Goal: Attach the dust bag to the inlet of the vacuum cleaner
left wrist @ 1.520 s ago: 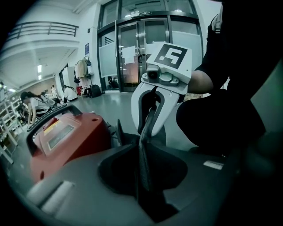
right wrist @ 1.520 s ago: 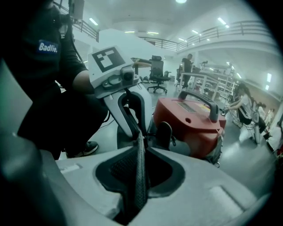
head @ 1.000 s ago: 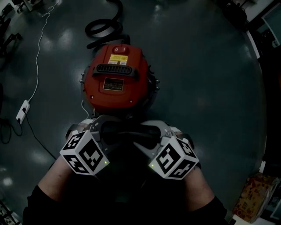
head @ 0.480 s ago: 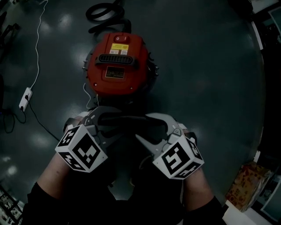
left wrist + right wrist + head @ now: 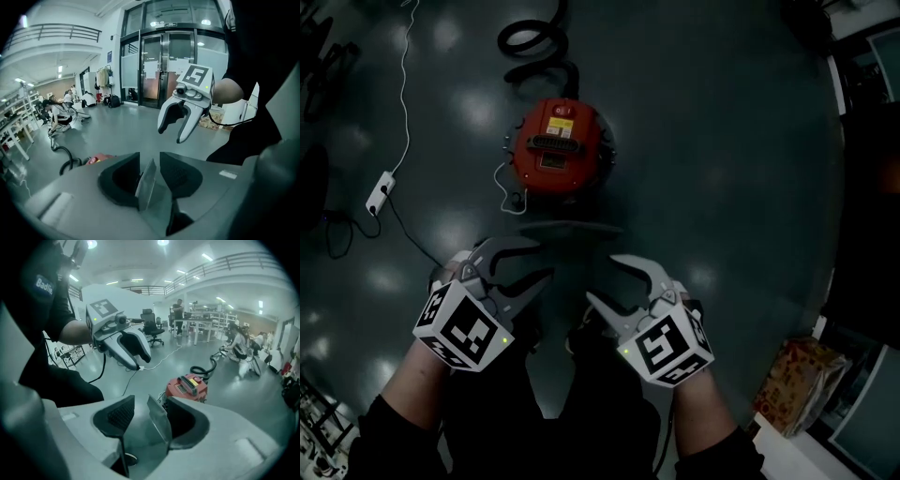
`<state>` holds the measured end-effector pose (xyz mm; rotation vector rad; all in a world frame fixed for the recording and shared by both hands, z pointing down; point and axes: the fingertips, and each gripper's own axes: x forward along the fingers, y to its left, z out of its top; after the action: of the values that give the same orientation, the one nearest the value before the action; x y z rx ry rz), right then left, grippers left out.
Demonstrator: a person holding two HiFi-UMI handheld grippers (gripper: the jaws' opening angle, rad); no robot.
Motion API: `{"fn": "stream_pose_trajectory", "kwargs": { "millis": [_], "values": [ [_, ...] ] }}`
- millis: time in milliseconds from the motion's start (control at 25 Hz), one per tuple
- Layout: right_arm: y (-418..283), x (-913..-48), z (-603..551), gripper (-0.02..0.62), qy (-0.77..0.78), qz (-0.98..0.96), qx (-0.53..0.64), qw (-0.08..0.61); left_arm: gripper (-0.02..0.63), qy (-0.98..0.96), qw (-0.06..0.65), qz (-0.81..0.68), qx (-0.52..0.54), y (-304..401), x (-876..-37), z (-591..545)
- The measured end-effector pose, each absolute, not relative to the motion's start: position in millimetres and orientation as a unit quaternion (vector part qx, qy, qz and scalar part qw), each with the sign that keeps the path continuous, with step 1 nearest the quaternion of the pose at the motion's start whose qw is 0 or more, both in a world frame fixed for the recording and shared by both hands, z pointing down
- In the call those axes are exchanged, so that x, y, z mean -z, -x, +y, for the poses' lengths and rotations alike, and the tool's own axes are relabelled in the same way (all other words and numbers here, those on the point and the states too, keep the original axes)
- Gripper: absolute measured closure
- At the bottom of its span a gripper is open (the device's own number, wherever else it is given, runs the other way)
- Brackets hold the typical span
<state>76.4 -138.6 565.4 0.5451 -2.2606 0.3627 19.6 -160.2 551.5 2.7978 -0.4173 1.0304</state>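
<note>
The red vacuum cleaner [image 5: 558, 150] stands on the floor, well beyond both raised grippers, its black hose [image 5: 530, 42] coiled behind it. A thin flat strip, the dust bag's collar [image 5: 572, 228], spans between the two grippers. My left gripper [image 5: 539, 261] has just been closing; the collar [image 5: 146, 185] sits slantwise between its jaws, touching both. My right gripper [image 5: 602, 278] has just been opening. There the collar [image 5: 158, 420] leans on one jaw, with a gap to the other pad [image 5: 119, 416]. The bag's body is not visible.
A white cable with a power strip [image 5: 382, 192] runs along the floor on the left. A printed box [image 5: 797, 384] stands at the lower right. People [image 5: 58, 119] sit on the floor before glass doors [image 5: 164, 65]. Office chairs [image 5: 150, 326] and desks stand farther off.
Both grippers have risen away from the vacuum cleaner, carrying the dark strip between them. The view has pulled back, so the vacuum looks smaller and farther off.
</note>
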Motion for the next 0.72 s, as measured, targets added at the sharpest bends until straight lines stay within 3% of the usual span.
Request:
{"fn": "stream_pose_trajectory", "kwargs": {
  "millis": [440, 720],
  "values": [
    [-72.4, -395.2, -70.8, 0.403, -0.19, -0.907, -0.135, 0.35, 0.494, -0.903, 0.055, -0.218, -0.365, 0.3, -363.1, -103.2],
    [-50.3, -328.0, -21.5, 0.403, -0.21, -0.918, -0.156, 0.299, 0.502, -0.91, 0.059, -0.251, -0.324, 24.2, -294.6, -50.5]
  ]
}}
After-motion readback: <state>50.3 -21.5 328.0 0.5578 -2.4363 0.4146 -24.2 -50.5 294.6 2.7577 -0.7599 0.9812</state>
